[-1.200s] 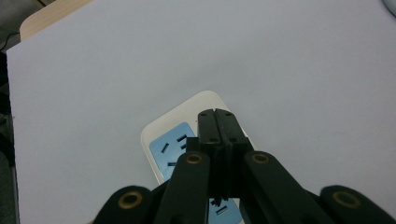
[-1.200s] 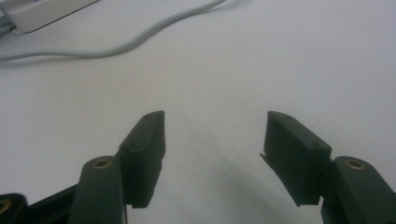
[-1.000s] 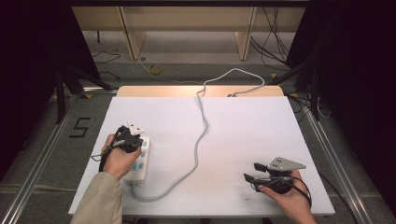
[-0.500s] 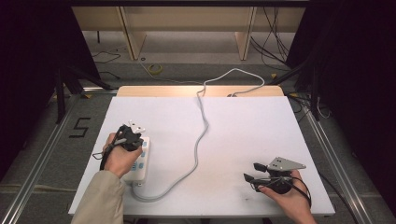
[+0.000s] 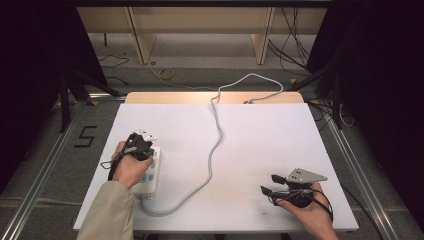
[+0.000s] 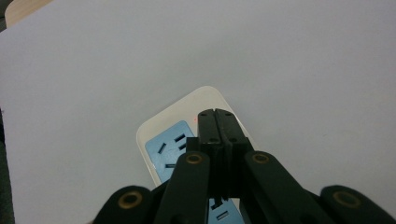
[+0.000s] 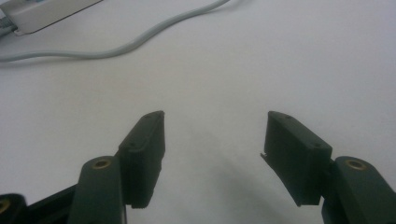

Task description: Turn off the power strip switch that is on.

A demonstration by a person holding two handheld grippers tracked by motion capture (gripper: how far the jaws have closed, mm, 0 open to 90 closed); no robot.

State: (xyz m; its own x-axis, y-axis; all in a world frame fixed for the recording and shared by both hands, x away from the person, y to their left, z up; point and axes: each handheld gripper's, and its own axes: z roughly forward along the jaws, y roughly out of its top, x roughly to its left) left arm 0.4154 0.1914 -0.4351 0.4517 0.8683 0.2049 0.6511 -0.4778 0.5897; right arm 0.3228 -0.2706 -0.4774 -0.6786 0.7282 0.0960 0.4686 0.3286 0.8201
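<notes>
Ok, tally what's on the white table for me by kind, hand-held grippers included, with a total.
Power strip: 1
Grey cord from the strip: 1
Hand-held grippers: 2, the left hand-held gripper shut over the strip, the right hand-held gripper open above bare table
Total: 4

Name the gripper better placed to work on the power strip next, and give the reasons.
Left. The left gripper, jaws shut with nothing between them, sits right over the white power strip at the table's left. The right gripper rests open on bare table near the front right, far from the strip.
</notes>
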